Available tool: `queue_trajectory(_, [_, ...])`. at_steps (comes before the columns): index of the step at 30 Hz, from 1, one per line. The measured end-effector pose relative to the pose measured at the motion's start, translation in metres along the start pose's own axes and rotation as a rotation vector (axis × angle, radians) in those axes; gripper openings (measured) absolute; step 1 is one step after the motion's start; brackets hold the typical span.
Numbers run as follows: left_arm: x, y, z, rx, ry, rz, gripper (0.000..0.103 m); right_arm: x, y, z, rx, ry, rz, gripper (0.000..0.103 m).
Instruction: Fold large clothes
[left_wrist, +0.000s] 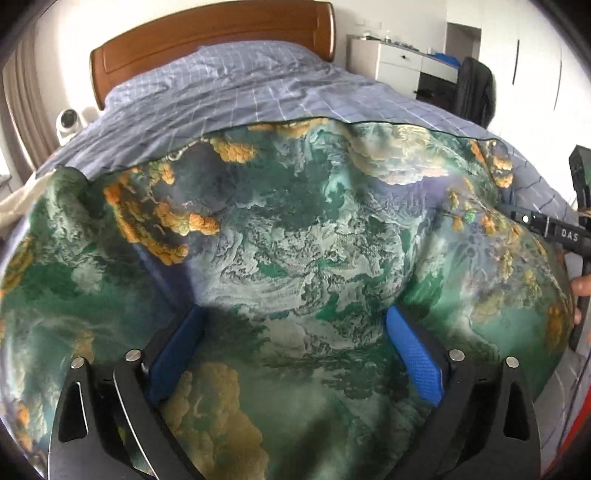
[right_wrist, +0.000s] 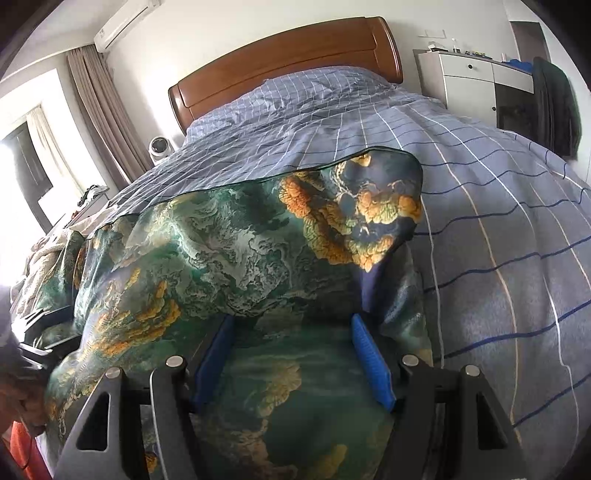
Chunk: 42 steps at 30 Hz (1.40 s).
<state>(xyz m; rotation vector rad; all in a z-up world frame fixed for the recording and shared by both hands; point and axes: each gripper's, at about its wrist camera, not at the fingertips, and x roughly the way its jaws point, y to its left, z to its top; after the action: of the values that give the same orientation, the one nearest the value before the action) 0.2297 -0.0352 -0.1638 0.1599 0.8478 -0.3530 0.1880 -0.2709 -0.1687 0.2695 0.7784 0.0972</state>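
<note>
A large green cloth (left_wrist: 295, 229) printed with orange and cream clouds lies rumpled on the bed's blue-grey checked duvet (left_wrist: 229, 85). Its dark-hemmed far edge runs across the bed. My left gripper (left_wrist: 295, 314) hovers over the near part with its blue pads (left_wrist: 413, 354) spread wide and only cloth lying beneath them. My right gripper (right_wrist: 291, 319) stands over the cloth's (right_wrist: 229, 251) right end. Its blue pads (right_wrist: 369, 358) are apart with fabric filling the gap, and their tips are tucked under a raised fold. The cloth's right corner (right_wrist: 384, 199) lies flat on the duvet (right_wrist: 498, 229).
A wooden headboard (right_wrist: 288, 55) closes the far end of the bed. A white drawer cabinet (right_wrist: 469, 81) and a dark chair (right_wrist: 554, 107) stand at the far right. A small white device (right_wrist: 160, 147), curtains (right_wrist: 99, 110) and a window are at the left. A hand (left_wrist: 583, 286) shows at the right edge.
</note>
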Motion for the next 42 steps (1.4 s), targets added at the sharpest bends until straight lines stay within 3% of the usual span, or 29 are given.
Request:
queue_trajectory(4, [-0.001, 0.001, 0.006, 0.012, 0.01, 0.006, 0.101, 0.0, -0.002, 0.0, 0.009, 0.002, 0.009, 0.067])
queue_trajectory(10, [-0.052, -0.01, -0.012, 0.027, -0.006, -0.009, 0.099, 0.0, -0.004, 0.0, 0.013, -0.002, 0.016, 0.067])
queue_trajectory(15, [-0.034, -0.021, -0.024, 0.087, 0.018, 0.058, 0.1, -0.001, -0.005, -0.002, 0.022, -0.012, 0.033, 0.067])
queue_trajectory(18, [-0.021, -0.019, -0.024, 0.079, 0.023, 0.058, 0.102, -0.001, -0.005, -0.002, 0.014, -0.007, 0.019, 0.067])
queue_trajectory(26, [-0.034, -0.017, -0.024, 0.061, 0.017, 0.065, 0.102, -0.002, -0.004, -0.003, 0.004, -0.007, 0.005, 0.067])
queue_trajectory(42, [-0.1, -0.025, -0.055, -0.007, 0.001, -0.021, 0.101, -0.002, 0.001, 0.002, -0.018, 0.012, -0.02, 0.067])
